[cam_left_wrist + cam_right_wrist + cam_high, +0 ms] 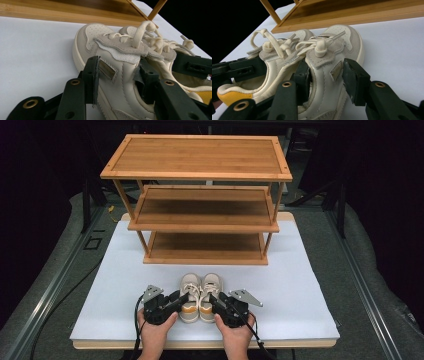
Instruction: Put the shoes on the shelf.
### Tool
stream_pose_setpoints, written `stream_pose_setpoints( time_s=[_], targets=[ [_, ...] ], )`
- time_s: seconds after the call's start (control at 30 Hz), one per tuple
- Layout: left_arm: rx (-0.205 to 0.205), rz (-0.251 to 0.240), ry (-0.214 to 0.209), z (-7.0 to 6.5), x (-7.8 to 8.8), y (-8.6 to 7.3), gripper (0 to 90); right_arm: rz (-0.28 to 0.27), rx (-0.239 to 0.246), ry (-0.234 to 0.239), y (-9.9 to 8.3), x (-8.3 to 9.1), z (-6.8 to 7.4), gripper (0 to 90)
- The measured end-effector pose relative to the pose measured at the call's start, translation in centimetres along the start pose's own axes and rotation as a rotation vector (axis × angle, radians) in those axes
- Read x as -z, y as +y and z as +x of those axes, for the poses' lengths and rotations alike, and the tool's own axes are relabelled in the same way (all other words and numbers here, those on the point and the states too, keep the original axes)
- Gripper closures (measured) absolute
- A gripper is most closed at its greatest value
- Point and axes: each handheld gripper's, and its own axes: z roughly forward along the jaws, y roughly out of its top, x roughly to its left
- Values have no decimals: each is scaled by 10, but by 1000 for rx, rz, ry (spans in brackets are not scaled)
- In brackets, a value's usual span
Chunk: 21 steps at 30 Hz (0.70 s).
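A pair of small cream sneakers sits side by side on the white bench (300,270), toes toward a three-tier bamboo shoe rack (200,200) of slatted shelves and slim legs; the left sneaker (189,300) and right sneaker (211,297) are smooth leather with suede patches, perforated toes, thick knotted laces and mustard heel lining. The left gripper (181,299) clamps the outer wall of the left sneaker — one jaw outside, one inside the opening; the right gripper (216,301) is closed likewise on the right sneaker's outer wall, each black gripper held in a hand.
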Motion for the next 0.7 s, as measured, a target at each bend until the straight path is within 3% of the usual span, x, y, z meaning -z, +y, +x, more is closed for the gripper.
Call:
stream_pose_setpoints(
  time_s=[0.17,0.7],
  targets=[
    [8,0,-5,-1,3,7,585,11,-2,4,8,4,3,585],
    [3,-30,-24,-10,18,36,586,-27,9,22,36,16,14,585]
  ],
)
